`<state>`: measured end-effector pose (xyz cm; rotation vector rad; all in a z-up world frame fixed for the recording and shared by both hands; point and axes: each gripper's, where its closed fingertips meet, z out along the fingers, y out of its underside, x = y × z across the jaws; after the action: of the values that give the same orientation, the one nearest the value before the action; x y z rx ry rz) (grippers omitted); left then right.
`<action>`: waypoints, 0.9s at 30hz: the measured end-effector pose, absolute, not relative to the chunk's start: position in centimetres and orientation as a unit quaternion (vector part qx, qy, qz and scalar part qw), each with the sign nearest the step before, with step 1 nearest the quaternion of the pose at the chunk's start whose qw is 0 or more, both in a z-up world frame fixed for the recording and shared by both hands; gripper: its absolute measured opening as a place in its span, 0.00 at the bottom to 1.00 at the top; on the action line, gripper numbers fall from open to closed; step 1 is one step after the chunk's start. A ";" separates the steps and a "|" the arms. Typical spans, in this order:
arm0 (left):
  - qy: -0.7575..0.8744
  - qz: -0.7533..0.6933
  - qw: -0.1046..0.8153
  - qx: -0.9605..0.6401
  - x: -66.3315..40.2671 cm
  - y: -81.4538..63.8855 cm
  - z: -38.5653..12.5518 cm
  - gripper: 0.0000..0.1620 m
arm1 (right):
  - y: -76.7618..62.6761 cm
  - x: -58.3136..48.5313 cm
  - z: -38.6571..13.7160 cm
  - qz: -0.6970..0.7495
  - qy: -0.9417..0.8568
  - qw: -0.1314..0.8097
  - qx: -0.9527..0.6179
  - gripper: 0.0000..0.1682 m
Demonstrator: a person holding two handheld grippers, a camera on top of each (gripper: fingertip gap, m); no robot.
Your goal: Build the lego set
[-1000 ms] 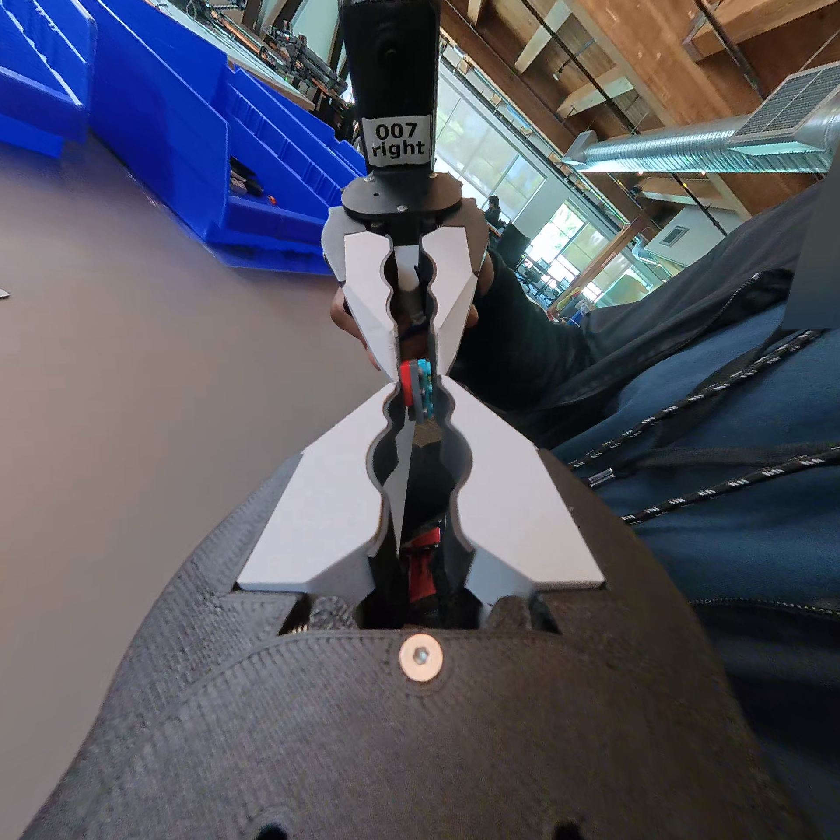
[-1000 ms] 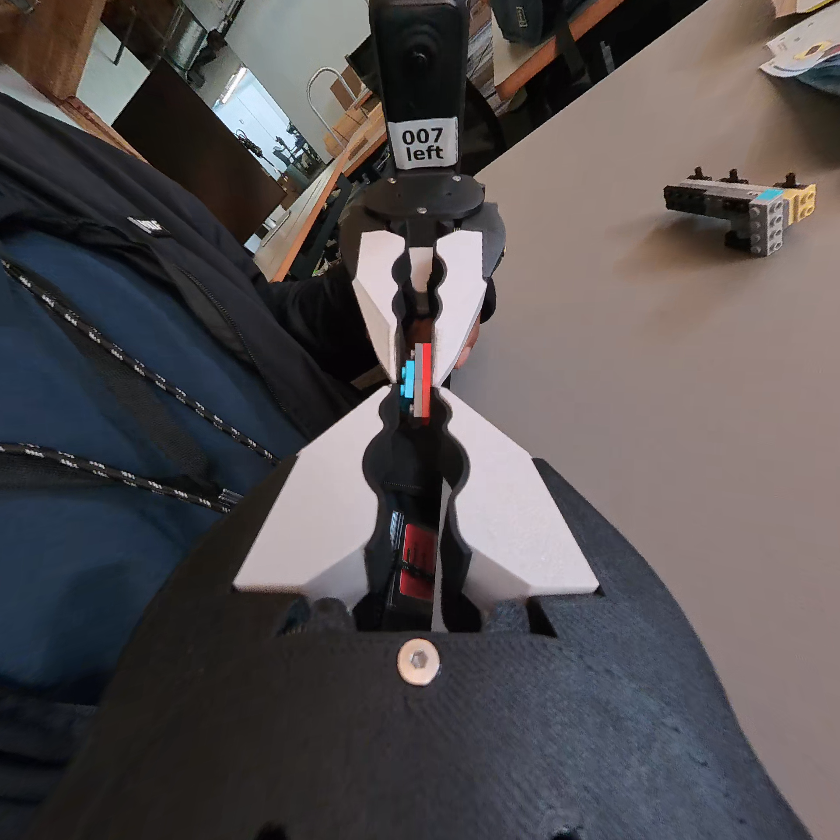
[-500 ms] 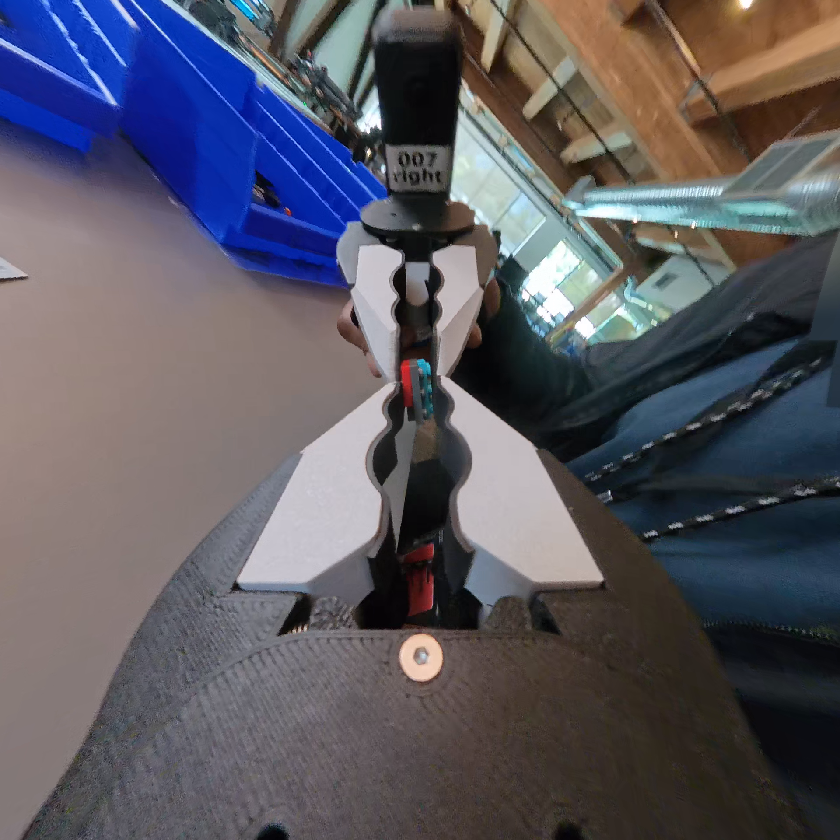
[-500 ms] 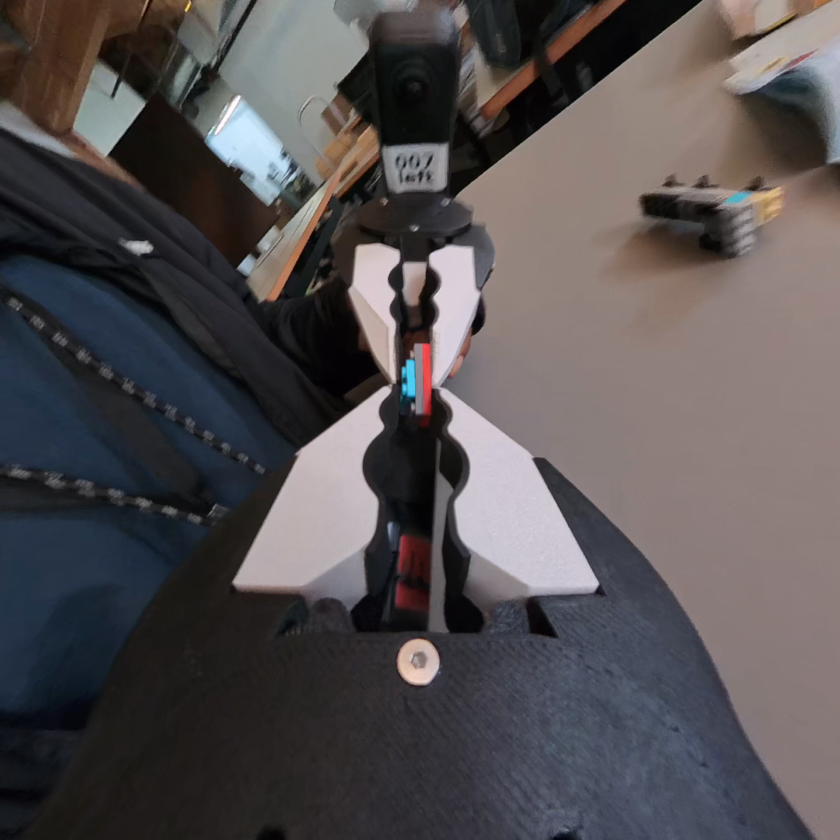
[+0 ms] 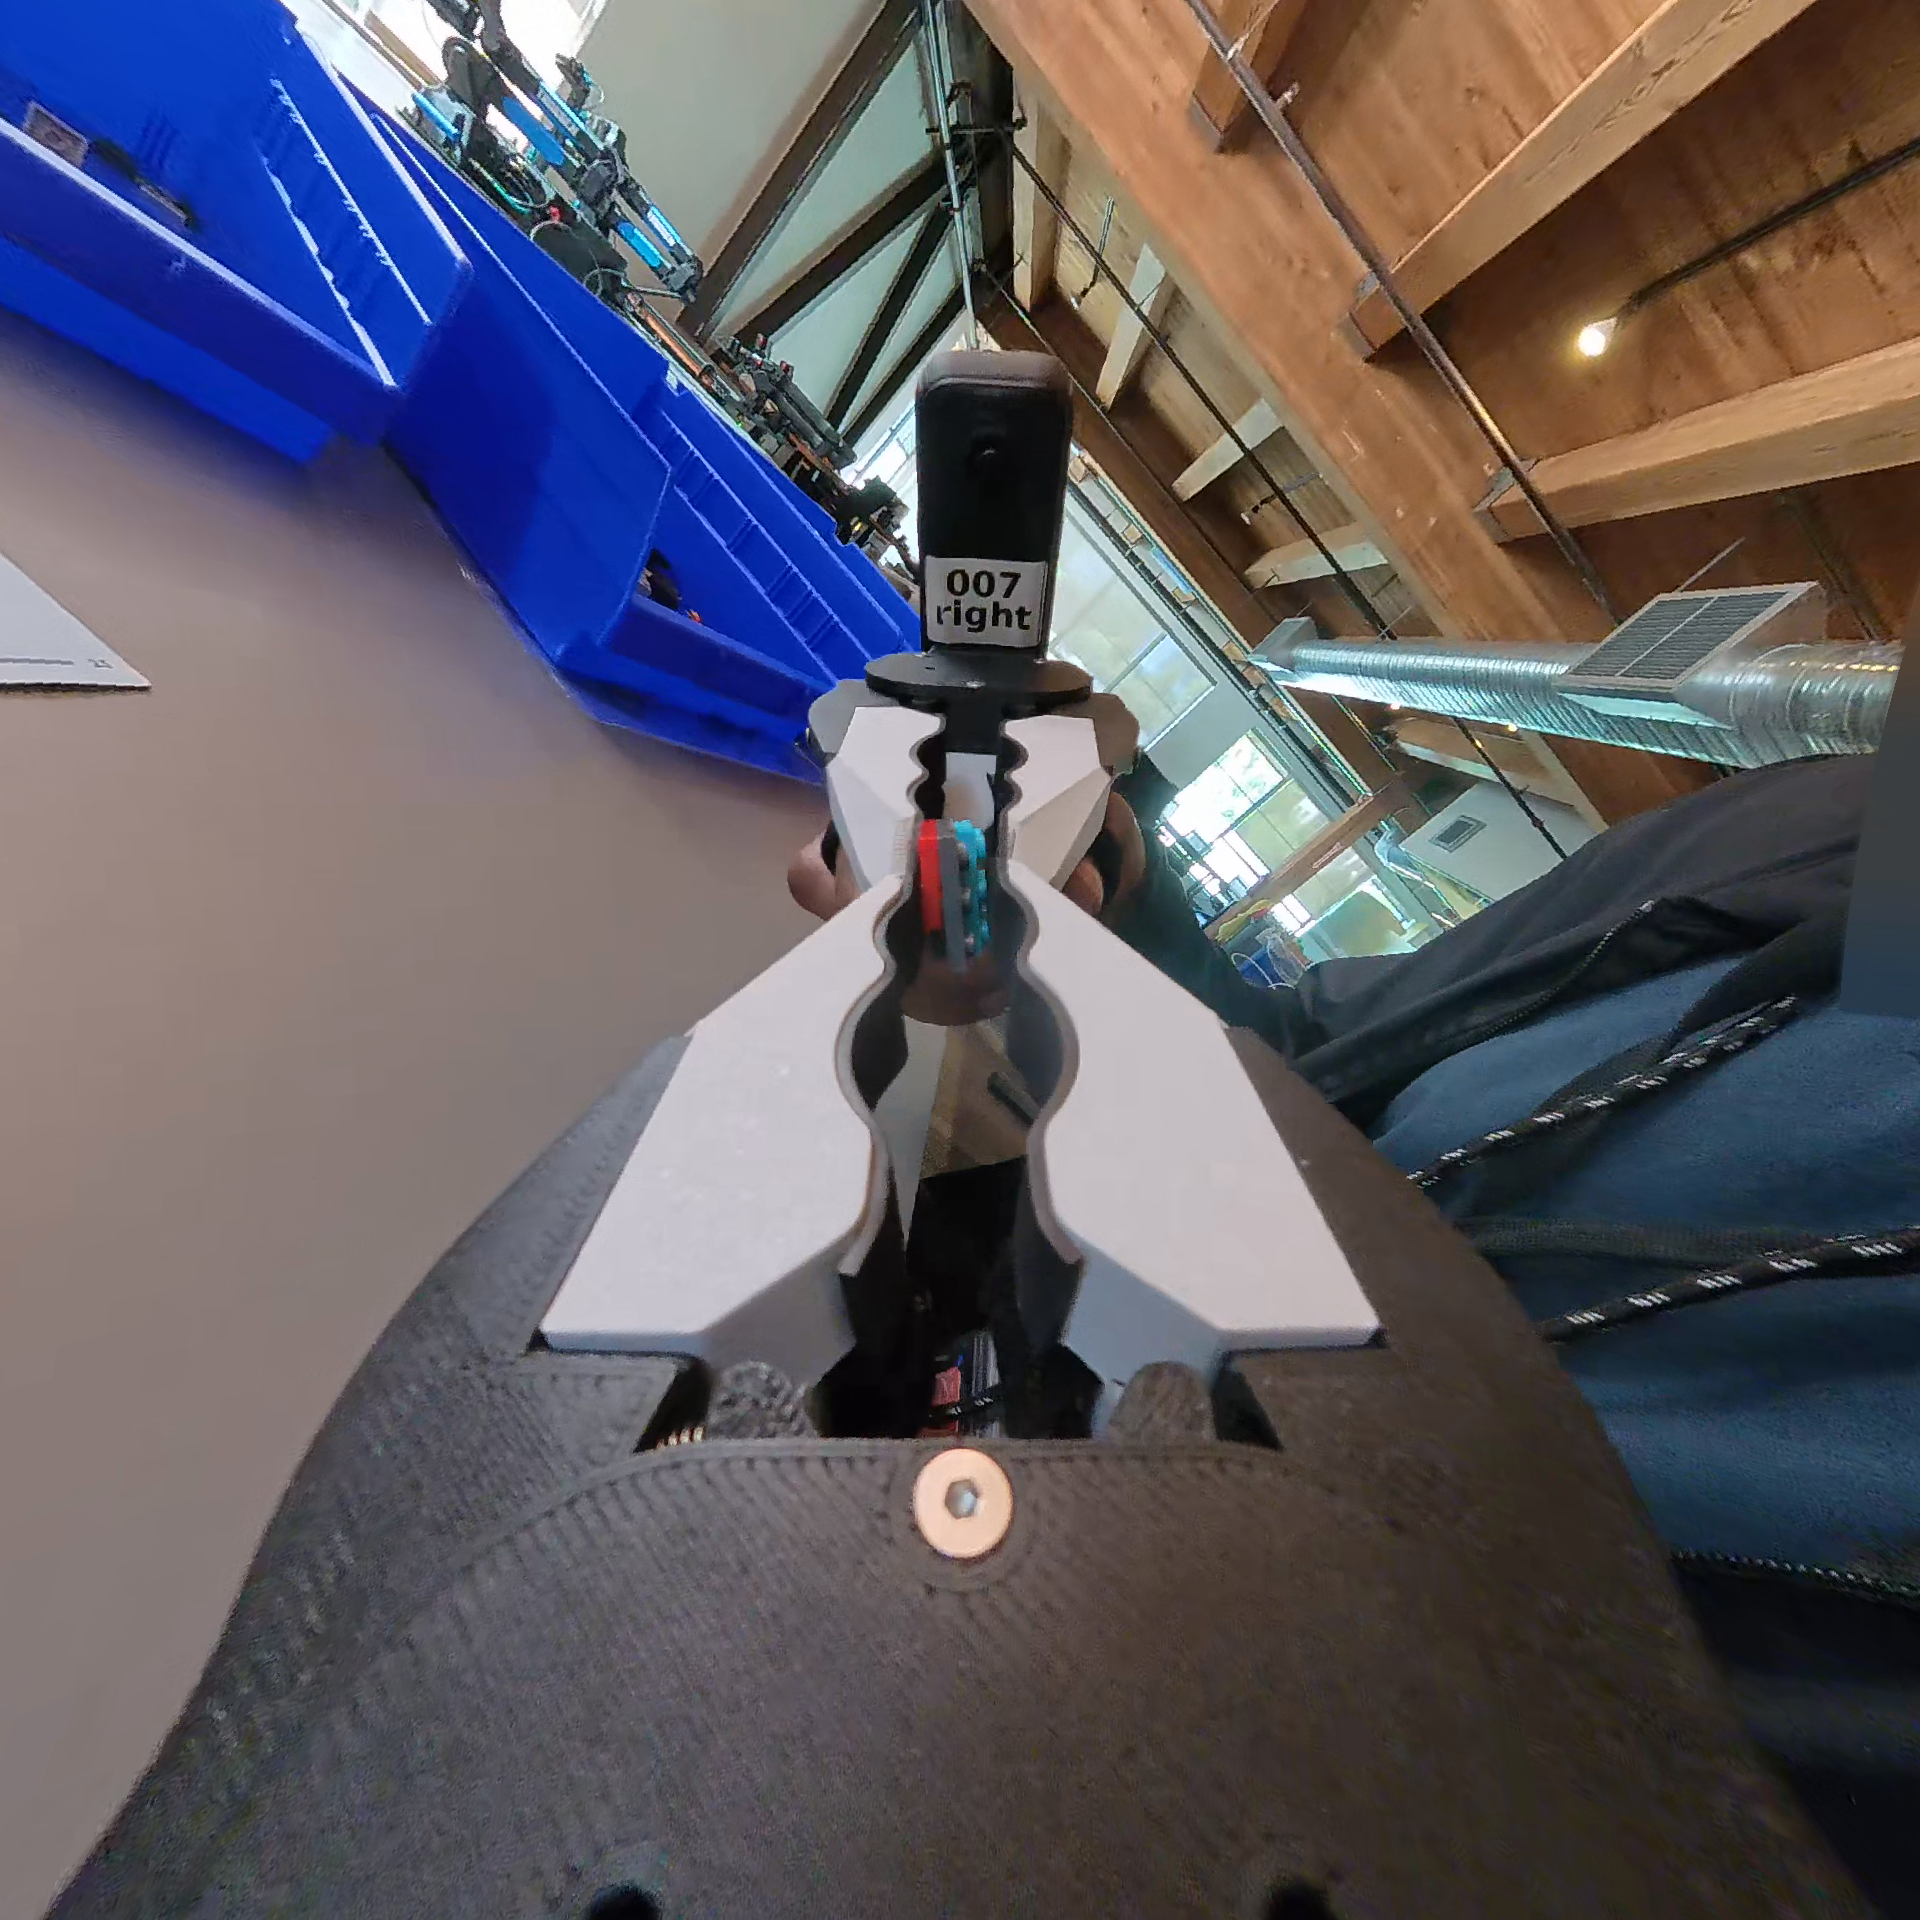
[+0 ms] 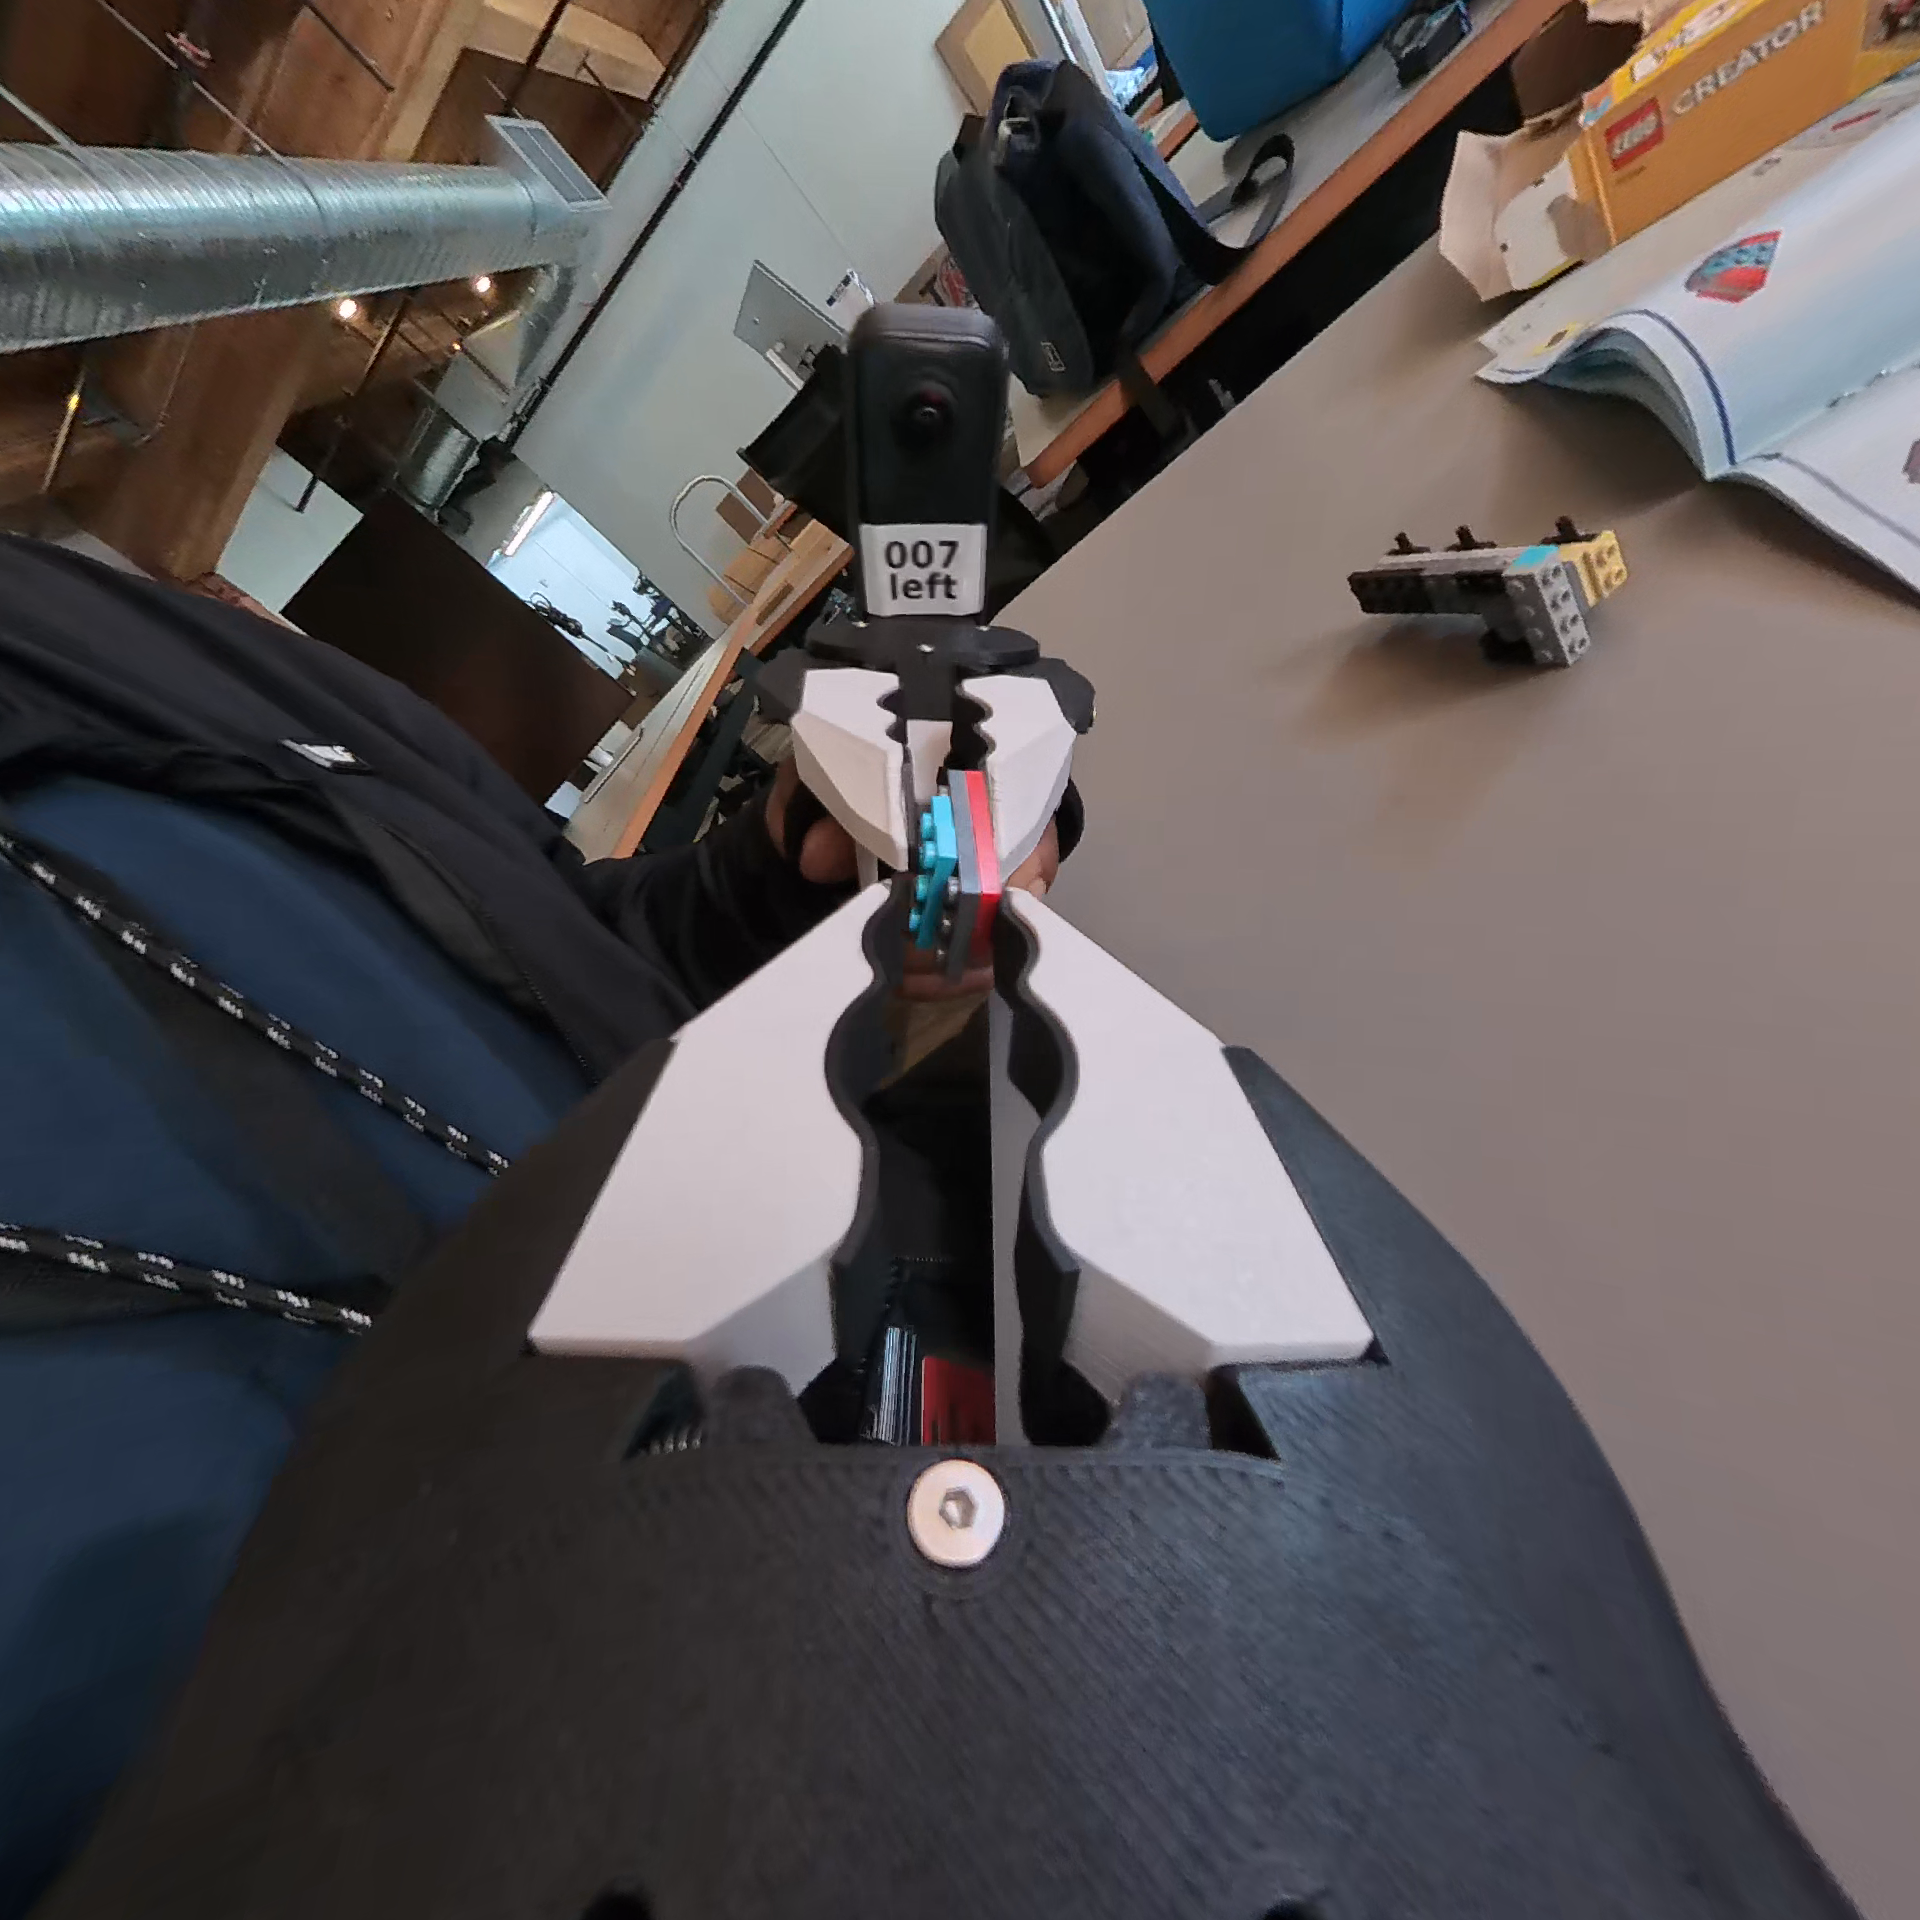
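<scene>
A small stack of red, grey and light-blue Lego plates (image 5: pixel 951 883) is held in the air between my two grippers, which point at each other tip to tip. My left gripper (image 5: pixel 954 899) is shut on one end of the stack. My right gripper (image 6: pixel 943 909) is shut on the other end, and the stack also shows in the right wrist view (image 6: pixel 956 862). The red plate faces the table and the blue plate faces the person. A partly built grey, black and yellow Lego model (image 6: pixel 1486 608) stands on the table, well beyond my grippers.
The grey table (image 6: pixel 1455 987) has an open instruction booklet (image 6: pixel 1766 395) and a yellow Lego box (image 6: pixel 1714 114) at its far end. Blue bins (image 5: pixel 520 416) and a paper sheet (image 5: pixel 52 644) lie on the other side. The person's dark blue hoodie (image 6: pixel 156 1039) is close by. My left and right fingertips are right by each other.
Both grippers have tilted and shifted together, so more of the table and room shows. Each far gripper looks a little smaller. The stack stays pinched between both sets of tips.
</scene>
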<state>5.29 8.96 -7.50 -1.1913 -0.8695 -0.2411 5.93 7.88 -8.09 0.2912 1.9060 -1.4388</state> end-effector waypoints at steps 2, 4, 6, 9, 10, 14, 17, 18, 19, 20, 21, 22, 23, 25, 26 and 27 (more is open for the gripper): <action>-0.395 -0.116 0.735 -0.539 5.4 9.0 -7.4 0.07 | 7.9 6.1 -8.0 -0.556 0.740 0.362 0.109 0.08; -0.393 -0.126 0.737 -0.535 5.6 9.1 -7.3 0.07 | 8.0 6.3 -7.9 -0.552 0.739 0.371 0.105 0.07; -0.395 -0.133 0.737 -0.532 5.7 9.2 -7.4 0.07 | 8.1 6.4 -8.0 -0.547 0.740 0.377 0.106 0.07; -0.398 -0.136 0.738 -0.528 5.6 9.2 -7.4 0.07 | 8.1 6.3 -8.1 -0.544 0.737 0.384 0.116 0.07; -0.398 -0.136 0.737 -0.529 5.6 9.2 -7.5 0.07 | 8.1 6.4 -8.1 -0.542 0.737 0.386 0.119 0.07; -0.403 -0.140 0.732 -0.531 5.5 9.4 -7.7 0.07 | 8.3 6.3 -8.4 -0.534 0.739 0.391 0.125 0.07; -0.403 -0.141 0.731 -0.532 5.5 9.4 -7.8 0.08 | 8.3 6.2 -8.5 -0.530 0.738 0.397 0.130 0.07; -0.403 -0.141 0.731 -0.533 5.4 9.4 -7.8 0.07 | 8.3 6.2 -8.5 -0.529 0.737 0.400 0.132 0.07; -0.404 -0.142 0.730 -0.533 5.4 9.4 -7.9 0.07 | 8.3 6.2 -8.6 -0.528 0.736 0.402 0.134 0.07; -0.405 -0.143 0.729 -0.533 5.4 9.4 -8.0 0.07 | 8.3 6.2 -8.7 -0.527 0.735 0.404 0.136 0.07; -0.407 -0.145 0.729 -0.531 5.3 9.4 -8.0 0.07 | 8.3 6.1 -8.7 -0.527 0.733 0.407 0.139 0.07; -0.408 -0.147 0.729 -0.529 5.3 9.4 -8.1 0.07 | 8.2 6.1 -8.8 -0.527 0.731 0.410 0.141 0.07; -0.410 -0.148 0.730 -0.526 5.2 9.3 -8.1 0.07 | 8.2 6.1 -8.8 -0.529 0.729 0.409 0.141 0.07; -0.418 -0.153 0.734 -0.513 4.9 9.2 -8.0 0.07 | 8.0 5.7 -8.6 -0.540 0.718 0.412 0.150 0.06; -0.423 -0.159 0.738 -0.502 4.7 9.1 -7.9 0.07 | 8.0 5.5 -8.5 -0.549 0.710 0.414 0.155 0.07; -0.427 -0.162 0.742 -0.491 4.5 9.0 -7.8 0.07 | 8.0 5.2 -8.3 -0.557 0.701 0.415 0.163 0.11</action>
<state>4.51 8.96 -7.79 -1.0765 -0.9356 -0.3559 5.17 7.97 -8.26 0.4089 1.7600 -1.4003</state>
